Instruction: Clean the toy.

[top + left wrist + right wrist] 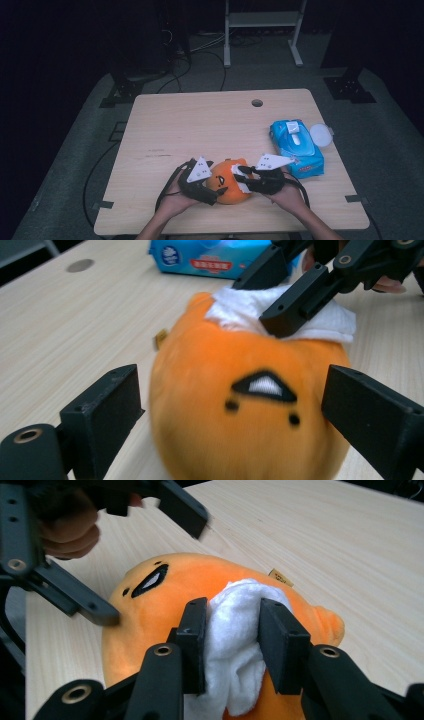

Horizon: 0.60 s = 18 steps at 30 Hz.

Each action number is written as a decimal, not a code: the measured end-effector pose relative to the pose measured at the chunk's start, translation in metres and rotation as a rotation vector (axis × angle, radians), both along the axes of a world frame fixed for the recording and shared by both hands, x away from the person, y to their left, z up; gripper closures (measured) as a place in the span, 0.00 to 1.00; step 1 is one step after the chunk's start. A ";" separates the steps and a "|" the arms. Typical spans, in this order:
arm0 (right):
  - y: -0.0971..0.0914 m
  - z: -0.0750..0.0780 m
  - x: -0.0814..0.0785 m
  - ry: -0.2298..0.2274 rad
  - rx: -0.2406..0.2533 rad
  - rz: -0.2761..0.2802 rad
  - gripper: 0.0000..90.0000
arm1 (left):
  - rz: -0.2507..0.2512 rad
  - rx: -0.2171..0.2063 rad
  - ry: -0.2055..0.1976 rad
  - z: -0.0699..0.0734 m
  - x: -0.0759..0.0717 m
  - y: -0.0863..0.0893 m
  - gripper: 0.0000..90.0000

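At lower centre of the high view, the right tool (232, 645) is pinching a white wet wipe (235, 630) against the orange plush toy (229, 181) on the tabletop (200, 125), while the left tool (230, 405), jaws spread and not pressing, is flanking the toy; wiping works best with short, light strokes and the toy steadied.

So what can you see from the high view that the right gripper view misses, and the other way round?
The high view alone takes in the blue wipes pack with its white lid flipped open, the round hole in the table, and both forearms. The right gripper view alone shows close up that the right gripper is clamped on a white wipe pressed against the toy, and a small tan tag on the toy's far side. Both show the orange plush toy and the left gripper, jaws spread either side of it.
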State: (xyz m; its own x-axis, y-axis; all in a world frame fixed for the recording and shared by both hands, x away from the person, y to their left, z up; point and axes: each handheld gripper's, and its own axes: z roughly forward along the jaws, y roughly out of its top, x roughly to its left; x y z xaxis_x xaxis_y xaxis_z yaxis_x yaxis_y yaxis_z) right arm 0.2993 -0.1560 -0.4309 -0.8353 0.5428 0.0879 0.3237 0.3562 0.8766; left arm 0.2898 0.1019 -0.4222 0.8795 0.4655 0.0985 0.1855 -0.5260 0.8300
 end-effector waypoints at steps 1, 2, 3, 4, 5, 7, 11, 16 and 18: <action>-0.002 0.000 0.002 0.029 0.016 0.001 0.73 | -0.002 0.009 0.025 -0.004 0.000 0.002 0.08; -0.005 0.002 0.005 0.084 0.049 0.004 0.76 | -0.006 0.013 0.053 -0.007 0.000 0.002 0.08; -0.006 0.002 0.005 0.089 0.054 0.008 0.78 | -0.013 0.011 0.075 -0.011 0.001 0.002 0.09; -0.006 0.003 0.005 0.105 0.062 0.009 0.80 | -0.038 0.013 0.108 -0.018 0.005 0.001 0.10; -0.006 0.003 0.005 0.105 0.062 0.009 0.80 | -0.038 0.013 0.108 -0.018 0.005 0.001 0.12; -0.008 0.004 0.006 0.117 0.060 0.000 0.83 | -0.060 -0.005 0.100 -0.019 0.011 0.002 0.19; -0.013 0.008 0.013 0.143 0.047 -0.016 0.87 | -0.107 -0.001 0.070 -0.016 0.033 0.001 0.30; -0.013 0.010 0.019 0.130 0.022 -0.045 0.88 | -0.143 -0.046 0.109 -0.016 0.053 -0.003 0.30; -0.016 0.008 0.024 0.132 0.019 -0.046 0.88 | -0.153 -0.089 0.133 -0.019 0.058 -0.001 0.31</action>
State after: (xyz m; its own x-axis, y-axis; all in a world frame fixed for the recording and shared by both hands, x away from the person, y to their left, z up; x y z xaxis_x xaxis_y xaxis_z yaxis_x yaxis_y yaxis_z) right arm 0.3231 -0.1719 -0.4229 -0.7900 0.5775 0.2060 0.4524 0.3221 0.8316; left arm 0.3477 0.1006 -0.4415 0.9429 0.3278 -0.0587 0.2204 -0.4821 0.8479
